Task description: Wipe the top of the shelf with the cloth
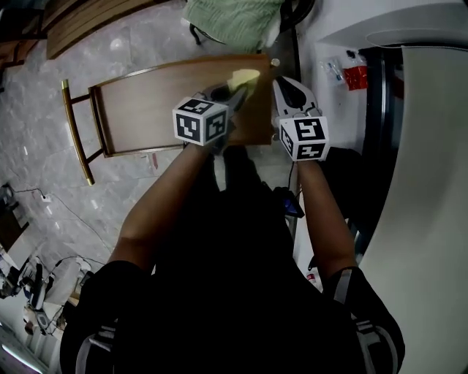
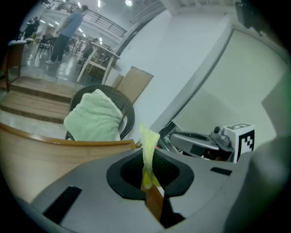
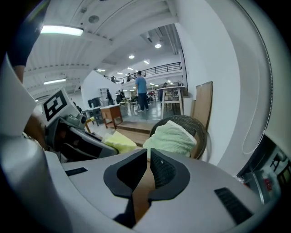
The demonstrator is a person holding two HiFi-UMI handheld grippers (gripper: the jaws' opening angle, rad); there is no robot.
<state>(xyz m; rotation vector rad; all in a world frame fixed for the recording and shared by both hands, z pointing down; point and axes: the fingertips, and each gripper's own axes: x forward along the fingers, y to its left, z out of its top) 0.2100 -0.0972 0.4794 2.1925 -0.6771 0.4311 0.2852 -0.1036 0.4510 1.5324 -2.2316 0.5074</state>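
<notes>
The cloth (image 1: pixel 245 77) is small, pale yellow and crumpled into a narrow fold. In the left gripper view the cloth (image 2: pixel 149 143) stands up as a thin strip out of the jaws. From the head view it sits over the shelf's (image 1: pixel 146 109) far right corner, at about 1 o'clock from the middle of the brown wooden top. Whether it touches the wood cannot be told.

The left hand-held gripper (image 2: pixel 148 170) is pinched on the cloth, its jaws pressed together around the strip. That left hand-held gripper (image 1: pixel 219 109) is carried on a bare forearm that reaches up from 7 o'clock.

The right hand-held gripper (image 3: pixel 148 164) has its jaws pressed together with nothing between them. It hangs at 3 o'clock of the left one, just beside it, over the shelf's right edge, as the right hand-held gripper (image 1: pixel 292 98) shows on a forearm coming from 5 o'clock.

A green towel (image 1: pixel 230 22) lies on a wicker chair (image 2: pixel 120 102) at 12 o'clock beyond the shelf.
</notes>
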